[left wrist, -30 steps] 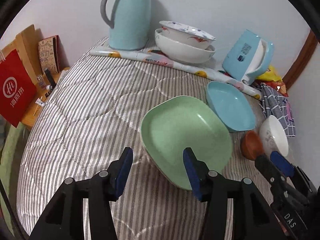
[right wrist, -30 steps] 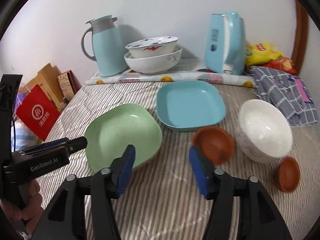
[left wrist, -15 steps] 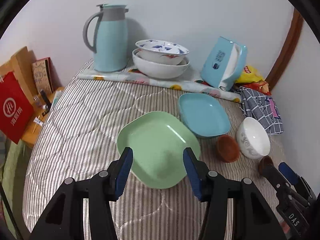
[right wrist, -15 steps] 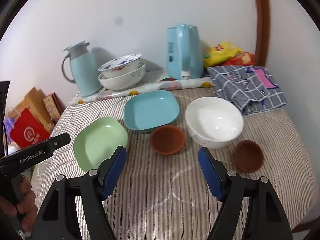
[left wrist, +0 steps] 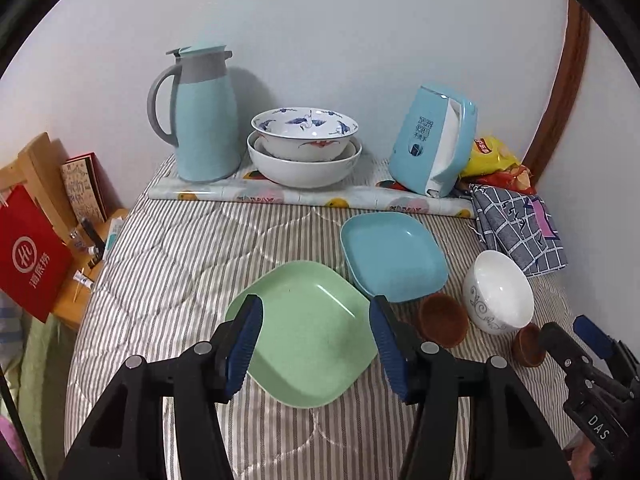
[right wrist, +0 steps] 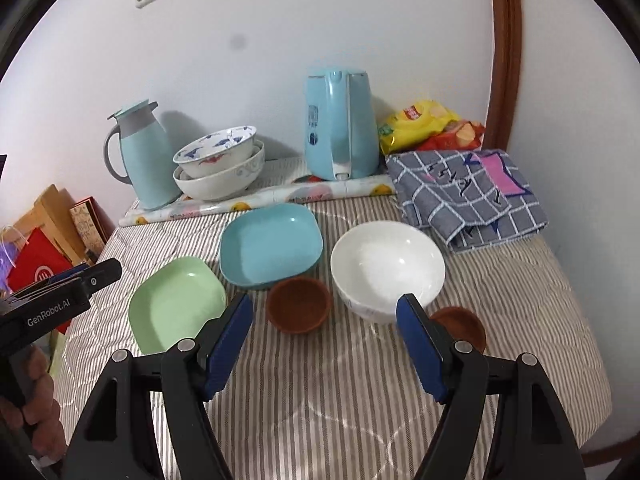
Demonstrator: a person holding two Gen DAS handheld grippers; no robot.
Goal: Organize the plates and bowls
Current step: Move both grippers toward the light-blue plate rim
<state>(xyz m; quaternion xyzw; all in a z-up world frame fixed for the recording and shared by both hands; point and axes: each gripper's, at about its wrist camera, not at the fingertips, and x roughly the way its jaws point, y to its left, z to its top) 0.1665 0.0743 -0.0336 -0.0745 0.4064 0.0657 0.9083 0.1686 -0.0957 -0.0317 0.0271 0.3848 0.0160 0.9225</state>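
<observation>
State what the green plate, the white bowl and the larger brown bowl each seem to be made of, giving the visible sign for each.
Green plate: probably plastic or melamine; flat matte colour with faint speckles and only a soft highlight.
White bowl: likely glazed ceramic; bright glossy white, with a grey scroll pattern on its outer wall.
Larger brown bowl: unclear, perhaps wood or unglazed clay; dull, rough-looking, no shine.

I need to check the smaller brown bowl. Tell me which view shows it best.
The right wrist view shows the smaller brown bowl larger, though the right gripper covers its left edge. The left wrist view shows that bowl small near the frame's right edge, beside the white bowl.
</observation>
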